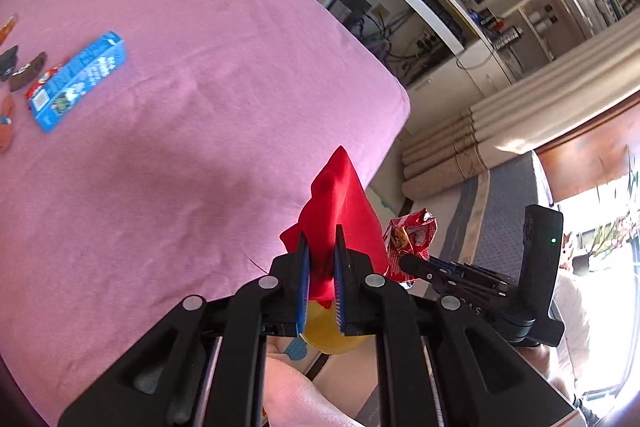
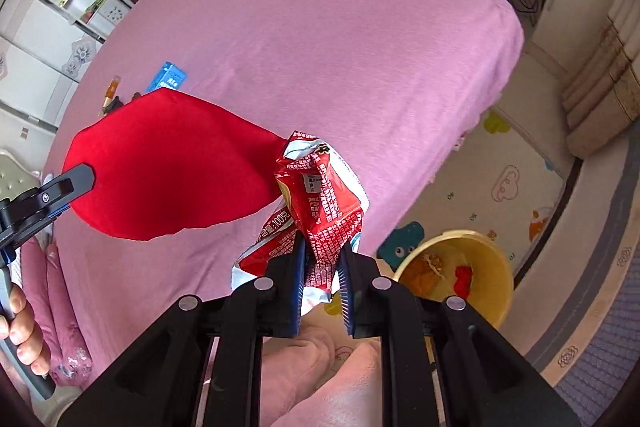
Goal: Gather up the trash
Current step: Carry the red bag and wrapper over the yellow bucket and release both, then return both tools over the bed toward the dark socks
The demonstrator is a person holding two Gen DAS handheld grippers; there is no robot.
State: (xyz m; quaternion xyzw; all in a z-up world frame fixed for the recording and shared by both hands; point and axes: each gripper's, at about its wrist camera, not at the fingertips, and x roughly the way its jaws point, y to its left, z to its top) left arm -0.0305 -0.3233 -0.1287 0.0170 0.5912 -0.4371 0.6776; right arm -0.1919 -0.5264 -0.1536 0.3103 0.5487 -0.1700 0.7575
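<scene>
My left gripper [image 1: 322, 233] is shut on a plain red bag [image 1: 340, 195] that sticks up from between its blue pads, just past the bed's edge. Under it shows part of a yellow bucket [image 1: 324, 341]. In the right wrist view, my right gripper [image 2: 322, 245] is shut on a crumpled red and white snack bag [image 2: 324, 195]. That snack bag [image 1: 410, 239] and the right gripper [image 1: 404, 261] hang close to the right of the red bag. The yellow bucket [image 2: 500, 291] stands on the floor lower right, with scraps inside. The left gripper [image 2: 86, 179] holds the red bag [image 2: 168, 167] at the left.
A pink-covered bed [image 1: 180, 127] fills most of both views. On its far side lie a blue carton [image 1: 80, 79], dark wrappers [image 1: 28, 71] and an orange item [image 2: 111, 89]. A patterned play mat [image 2: 500, 187] covers the floor by the bucket. Rolled mats [image 1: 500, 131] and shelves stand beyond.
</scene>
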